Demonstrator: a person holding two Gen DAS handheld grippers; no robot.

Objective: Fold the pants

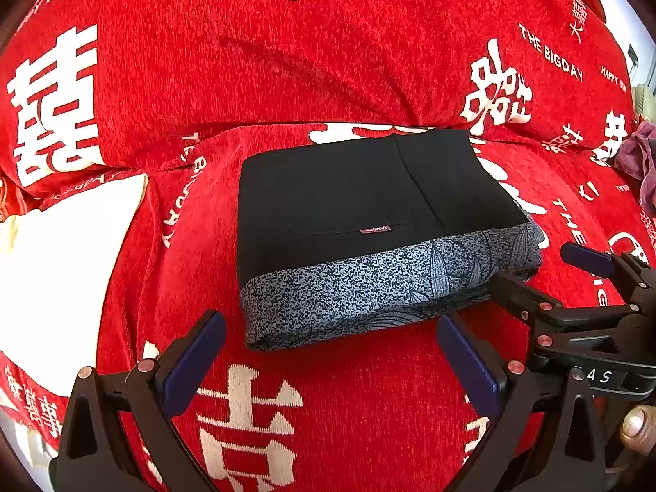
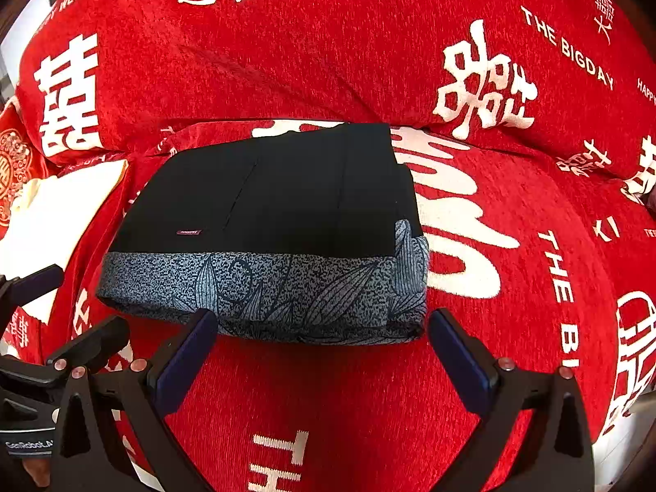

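Grippers: left gripper [image 1: 330, 352] and right gripper [image 2: 322, 348], both with jaws spread wide, empty, hovering just short of the pants [image 1: 369, 221]. Pants: black, grey leaf-patterned lining showing along the near edge, folded into a compact rectangle, lying on a red sofa cover [image 1: 328, 61] with white lettering.
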